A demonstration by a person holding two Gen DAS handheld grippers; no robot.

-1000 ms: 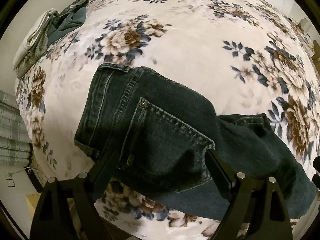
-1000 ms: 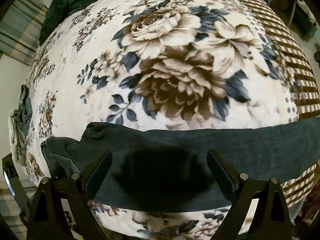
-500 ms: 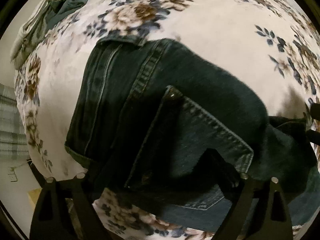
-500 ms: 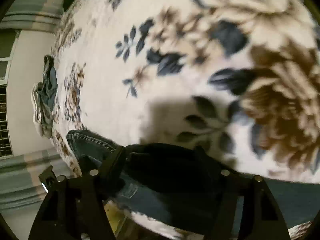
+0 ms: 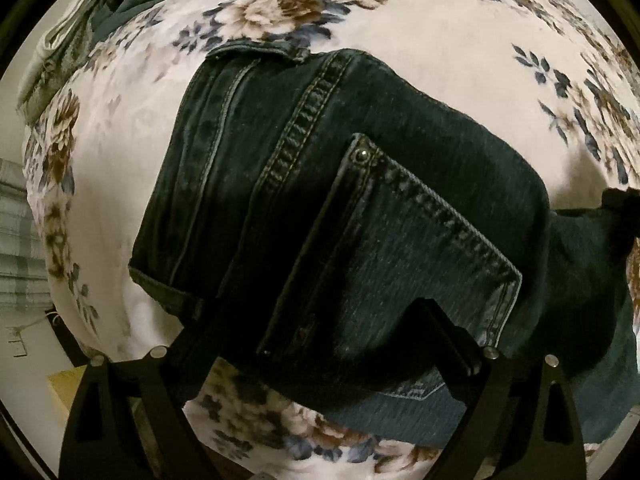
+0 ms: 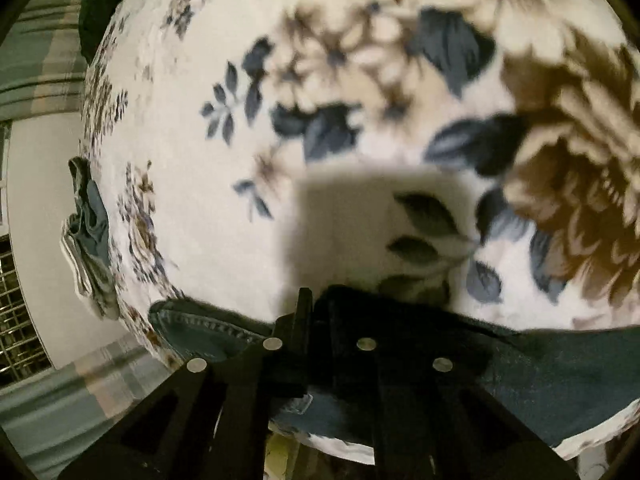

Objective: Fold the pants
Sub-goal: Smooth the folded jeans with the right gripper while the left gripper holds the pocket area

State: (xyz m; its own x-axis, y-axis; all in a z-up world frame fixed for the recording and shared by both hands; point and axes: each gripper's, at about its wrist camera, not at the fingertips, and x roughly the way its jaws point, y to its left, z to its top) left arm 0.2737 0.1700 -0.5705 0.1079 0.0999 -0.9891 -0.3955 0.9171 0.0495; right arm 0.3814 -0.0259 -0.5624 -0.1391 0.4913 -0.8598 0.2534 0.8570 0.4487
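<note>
A: The pants (image 5: 360,208) lie flat on the bed (image 5: 460,60), on the flowered blanket, near its front edge. They are dark jeans. From the left hand-held gripper (image 5: 320,340) I see the waist part, with the back pocket (image 5: 408,264) up.

B: And the long axis?

A: It goes across, from the waistband (image 5: 200,184) on the left side to the legs on the right side. The left hand-held gripper is directly over the waist end, and its jaws stand wide, one at each side of the pocket. It holds nothing, I think.

B: What about the other one?

A: The right hand-held gripper (image 6: 320,312) is at the leg part (image 6: 560,368), at the far edge of the cloth. Its jaws are nearly together and dark denim sits between them, so it seems to pinch the pants there.

B: So which one leads?

A: I judge the right one, because it already has cloth. The fold probably goes along the long axis, leg toward waist, which lies to its left. The left one is nearer the waistband and can pin it down.

B: Anything else on the bed?

A: A pile of other clothes (image 5: 80,32) at the far left corner, well apart.
</note>
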